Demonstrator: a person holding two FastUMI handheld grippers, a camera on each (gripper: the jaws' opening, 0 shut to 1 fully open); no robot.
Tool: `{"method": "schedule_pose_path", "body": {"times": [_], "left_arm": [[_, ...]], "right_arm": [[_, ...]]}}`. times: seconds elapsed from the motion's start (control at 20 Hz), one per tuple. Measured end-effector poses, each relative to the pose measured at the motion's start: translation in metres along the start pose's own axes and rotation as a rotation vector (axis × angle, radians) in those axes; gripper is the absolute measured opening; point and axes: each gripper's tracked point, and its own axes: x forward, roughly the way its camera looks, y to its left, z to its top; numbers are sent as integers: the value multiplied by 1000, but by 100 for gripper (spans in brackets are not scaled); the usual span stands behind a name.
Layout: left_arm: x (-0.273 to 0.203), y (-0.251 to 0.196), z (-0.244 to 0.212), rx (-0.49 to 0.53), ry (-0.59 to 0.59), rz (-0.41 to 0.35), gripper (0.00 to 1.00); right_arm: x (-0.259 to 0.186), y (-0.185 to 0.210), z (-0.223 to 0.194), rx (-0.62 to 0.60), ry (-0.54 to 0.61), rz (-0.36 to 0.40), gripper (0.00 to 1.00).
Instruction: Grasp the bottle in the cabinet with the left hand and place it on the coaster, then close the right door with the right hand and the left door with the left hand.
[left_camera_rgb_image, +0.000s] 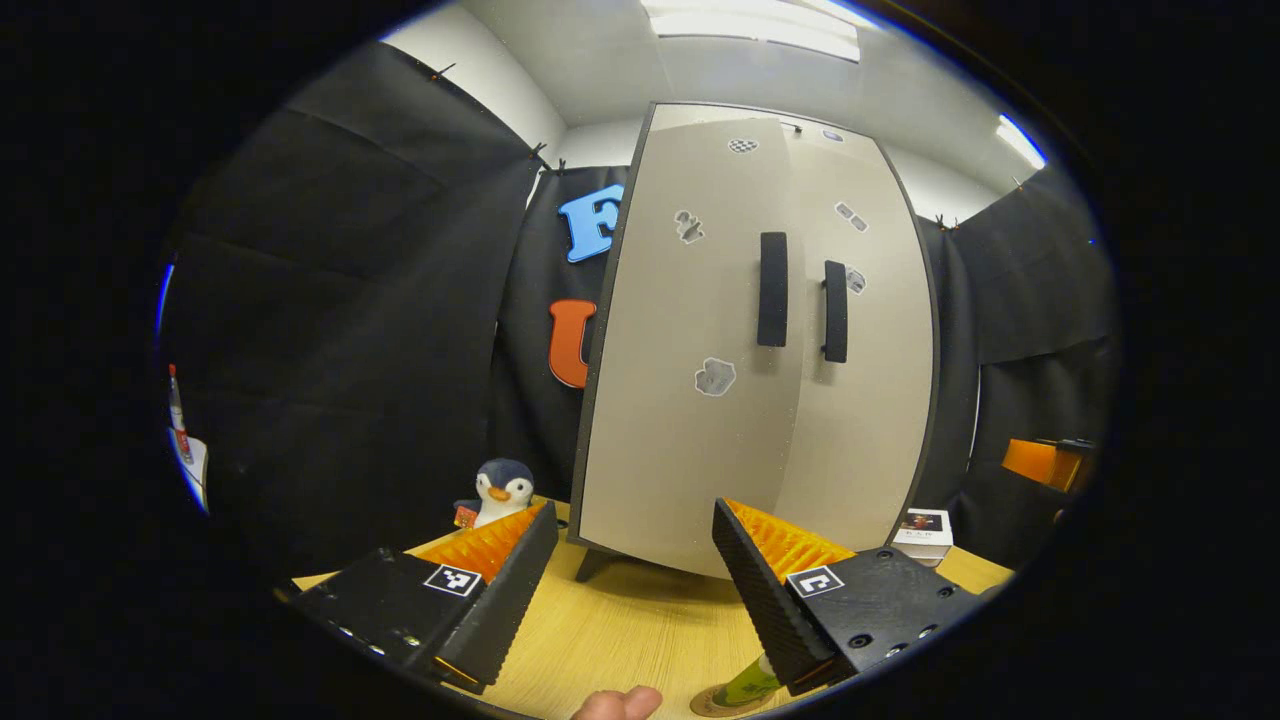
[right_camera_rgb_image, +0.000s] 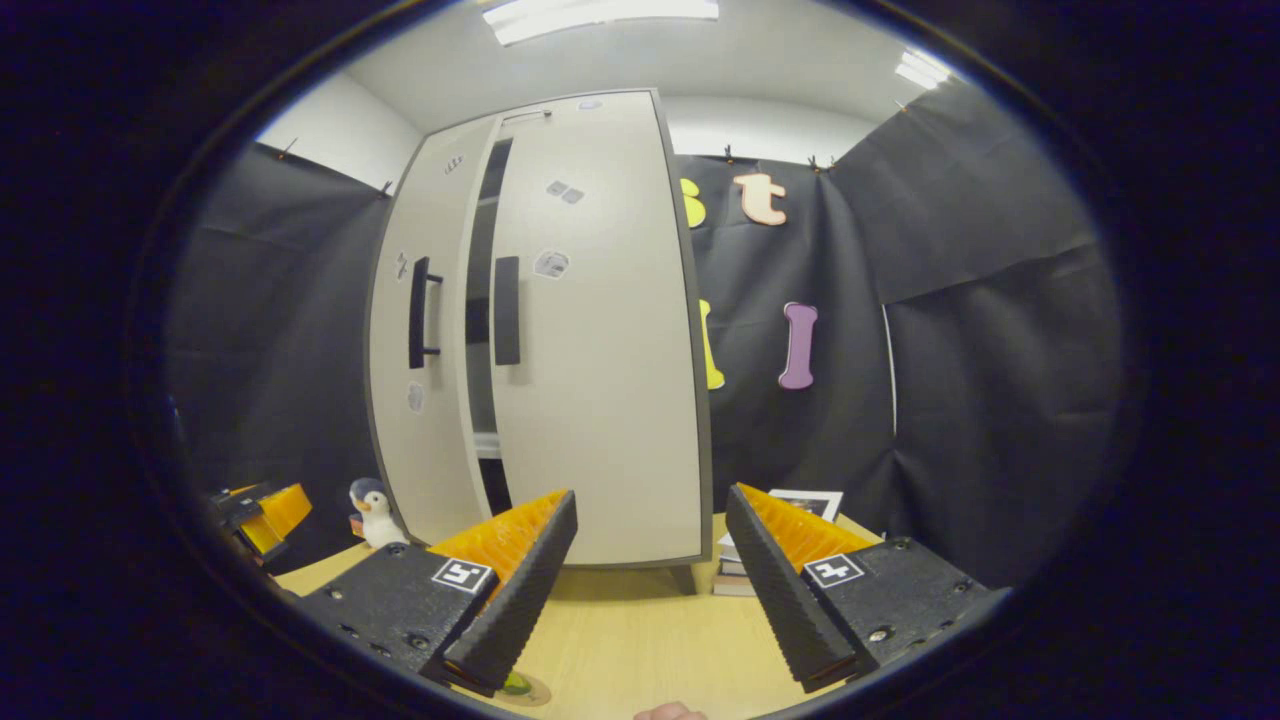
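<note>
Beige cabinet (right_camera_rgb_image: 540, 330) doors nearly shut; a gap remains. Both hand-held grippers (left_camera_rgb_image: 630, 590) (right_camera_rgb_image: 650, 590) gape, empty; I push left door (right_camera_rgb_image: 425, 330) next.

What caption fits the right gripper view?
Open right gripper faces the cabinet, whose left door stands slightly ajar.

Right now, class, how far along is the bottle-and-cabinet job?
Done: the bottle stands on the coaster. The right door looks shut. In hand: nothing; both hand-held grippers, left and right, are open. Left: the left door, slightly ajar.
</note>
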Motion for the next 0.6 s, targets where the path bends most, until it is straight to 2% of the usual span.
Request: {"method": "schedule_pose_path", "body": {"times": [0.25,0.3,0.35,0.6], "left_arm": [[-4,1,3,2,-13,4,95],[-4,1,4,1,-13,5,95],[-4,0,3,0,-12,4,95],[-5,-1,2,-6,-11,-1,95]], "right_arm": [[-3,2,-2,-3,7,7,98],[-2,2,-2,-5,8,8,94],[-3,2,-2,-7,6,9,98],[-4,3,-1,-9,4,10,98]]}}
